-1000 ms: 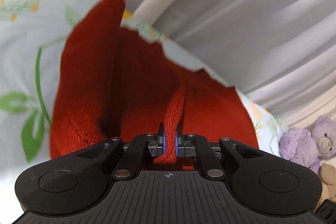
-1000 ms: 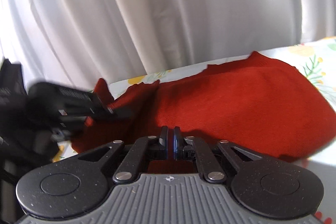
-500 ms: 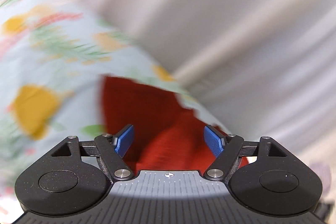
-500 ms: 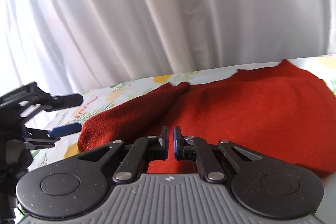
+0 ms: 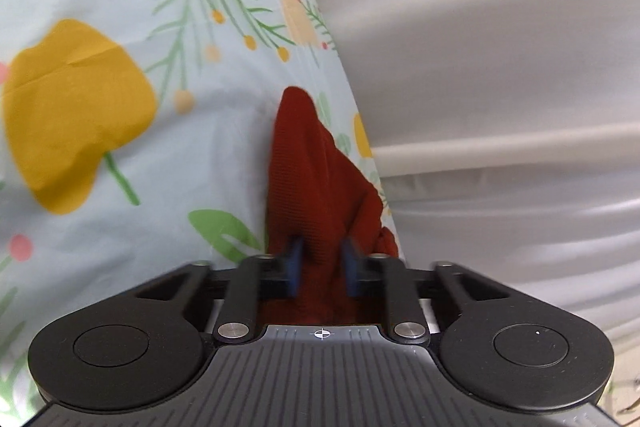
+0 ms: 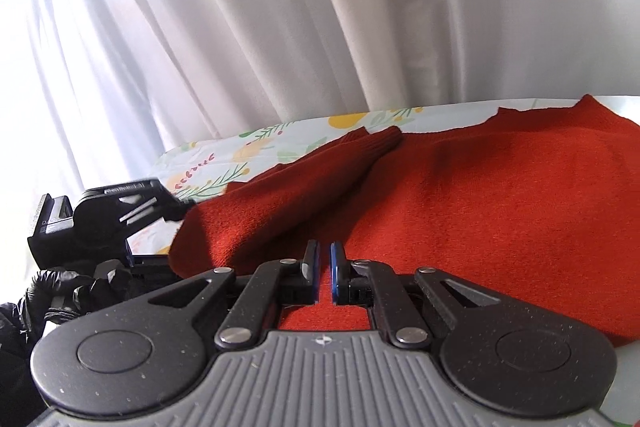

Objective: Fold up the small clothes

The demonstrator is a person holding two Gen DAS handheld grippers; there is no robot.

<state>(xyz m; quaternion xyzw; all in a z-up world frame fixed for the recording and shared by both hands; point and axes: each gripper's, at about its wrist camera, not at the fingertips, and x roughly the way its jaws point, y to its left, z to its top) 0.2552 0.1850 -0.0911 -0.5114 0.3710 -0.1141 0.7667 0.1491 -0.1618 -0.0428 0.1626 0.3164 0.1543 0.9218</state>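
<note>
A small red knit sweater (image 6: 500, 195) lies on a flowered sheet (image 6: 256, 147), one sleeve (image 6: 320, 183) folded across its body. In the left wrist view my left gripper (image 5: 320, 267) has its blue pads on either side of a ridge of the red knit (image 5: 316, 179) at the garment's edge, pinching it. My right gripper (image 6: 324, 267) rests low over the sweater's near edge with its jaws almost together, a thin gap between them and nothing held. The left gripper (image 6: 104, 223) also shows at the left of the right wrist view, at the sweater's left edge.
The light blue sheet with yellow flowers and green leaves (image 5: 80, 115) covers the surface. White curtains (image 6: 320, 27) hang close behind its far edge. A black-gloved hand (image 6: 48, 291) holds the left gripper.
My left gripper let go of the sleeve, opened wide, swung to the sweater's left edge and has closed on a ridge of knit. The sleeve now lies on the body. The right gripper barely moved.
</note>
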